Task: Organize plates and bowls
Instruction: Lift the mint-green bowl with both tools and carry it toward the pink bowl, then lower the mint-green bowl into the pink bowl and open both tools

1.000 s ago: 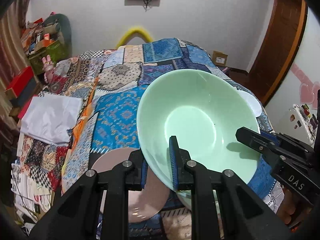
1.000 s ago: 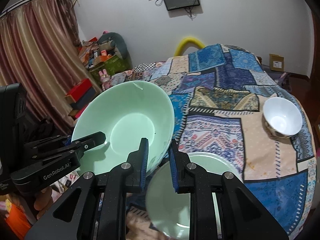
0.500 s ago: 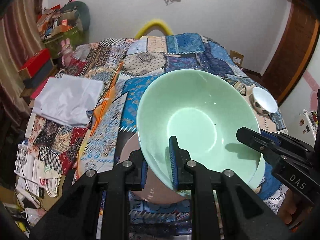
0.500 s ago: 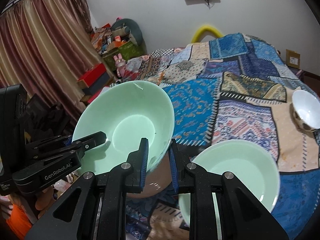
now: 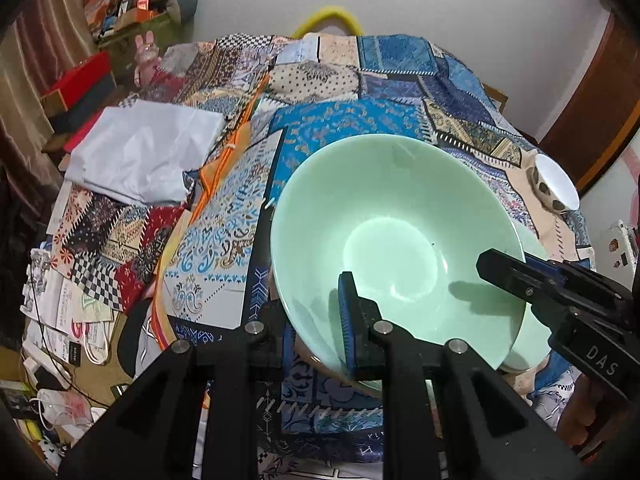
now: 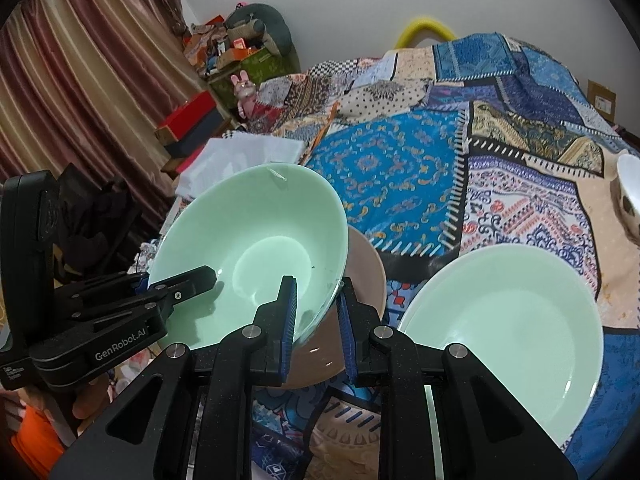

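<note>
lowered toward the patchwork cloth (image 5: pixel 352 128) since a second ago, tilted green bowl (image 5: pixel 392 232) at frame centre, empty, pinched at opposite rims by left gripper (image 5: pixel 316 320) and right gripper (image 6: pixel 316 312), both clamped tight. pink plate (image 6: pixel 360 280) largely hidden beneath; second green bowl (image 6: pixel 508 320) lower right, empty; small white bowl (image 6: pixel 630 188) cut off at right edge.

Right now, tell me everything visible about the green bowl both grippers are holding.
The green bowl is pale mint, glossy and ceramic-looking, wide and deep, empty, with a tiny dark speck inside. It is tilted and held above the patchwork cloth, over a pink plate. The left gripper and right gripper each pinch its rim on opposite sides.
</note>
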Tool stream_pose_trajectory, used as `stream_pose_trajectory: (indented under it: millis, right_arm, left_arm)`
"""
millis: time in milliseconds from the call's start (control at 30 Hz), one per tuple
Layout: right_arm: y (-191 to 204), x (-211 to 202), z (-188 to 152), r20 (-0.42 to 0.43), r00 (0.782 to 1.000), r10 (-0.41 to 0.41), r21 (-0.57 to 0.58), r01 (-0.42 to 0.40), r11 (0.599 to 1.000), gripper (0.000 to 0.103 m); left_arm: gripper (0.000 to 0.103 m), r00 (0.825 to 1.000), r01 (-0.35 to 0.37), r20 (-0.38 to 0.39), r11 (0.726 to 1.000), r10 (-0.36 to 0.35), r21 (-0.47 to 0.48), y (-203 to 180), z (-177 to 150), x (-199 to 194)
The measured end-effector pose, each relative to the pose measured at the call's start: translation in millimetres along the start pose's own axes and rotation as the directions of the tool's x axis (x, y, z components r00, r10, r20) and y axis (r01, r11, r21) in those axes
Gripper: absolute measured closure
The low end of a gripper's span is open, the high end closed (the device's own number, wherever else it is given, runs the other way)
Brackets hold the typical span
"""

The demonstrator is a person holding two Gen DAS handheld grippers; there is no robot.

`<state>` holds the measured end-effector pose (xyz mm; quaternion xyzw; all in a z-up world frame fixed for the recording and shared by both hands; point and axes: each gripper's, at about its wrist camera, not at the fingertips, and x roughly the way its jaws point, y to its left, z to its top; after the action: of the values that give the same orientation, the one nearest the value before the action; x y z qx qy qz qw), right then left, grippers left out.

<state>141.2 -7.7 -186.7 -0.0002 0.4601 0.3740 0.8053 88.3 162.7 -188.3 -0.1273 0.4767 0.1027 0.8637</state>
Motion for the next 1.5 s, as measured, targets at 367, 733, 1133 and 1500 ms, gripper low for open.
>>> stream_pose_trajectory:
  millis: [367,733,1133,1500]
  right_arm:
    - [-9,21,-7,-0.062,0.998,-0.005,0.02,0.006,1.0,0.084]
    - [-13,31,-13,-0.102,0.995,0.0,0.033,0.003,0.999,0.085]
    - [-16,24,-13,-0.101,0.995,0.011,0.035,-0.008,0.999,0.082]
    - [-20,15,-11,-0.07,0.998,-0.005,0.011,0.006,1.0,0.08]
  left_arm:
    - [0.084,0.998,0.0,-0.055,1.0,0.0,-0.006,4,-7,26]
    - [0.084,0.996,0.007,-0.091,1.0,-0.007,-0.006,7,-11,43]
    - [0.084,0.995,0.001,-0.102,1.0,0.0,0.014,5,-12,51]
    - [0.084,0.996,-0.012,-0.092,1.0,0.013,0.008,6,-8,48]
